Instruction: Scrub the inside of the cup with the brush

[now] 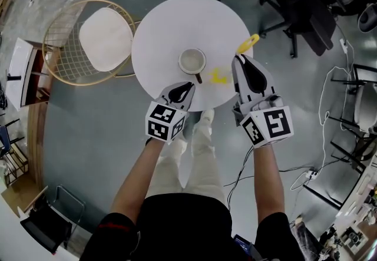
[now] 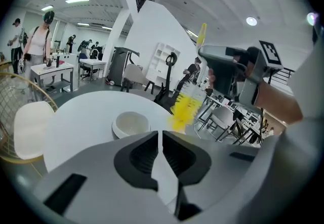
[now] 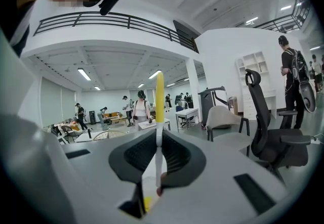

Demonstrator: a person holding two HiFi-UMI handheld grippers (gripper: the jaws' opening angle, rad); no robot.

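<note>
A pale cup with a dark handle stands near the middle of the round white table. My right gripper is shut on a brush by its white and yellow stem. The yellow bristles hang just right of the cup, over the table, and the yellow handle end points up and away. In the left gripper view the bristles sit to the right of the cup. At the table's near edge my left gripper is shut and empty, just short of the cup.
A gold wire chair with a white cushion stands left of the table. A black office chair is at the far right. Cables trail on the floor to the right. People stand far off in the room.
</note>
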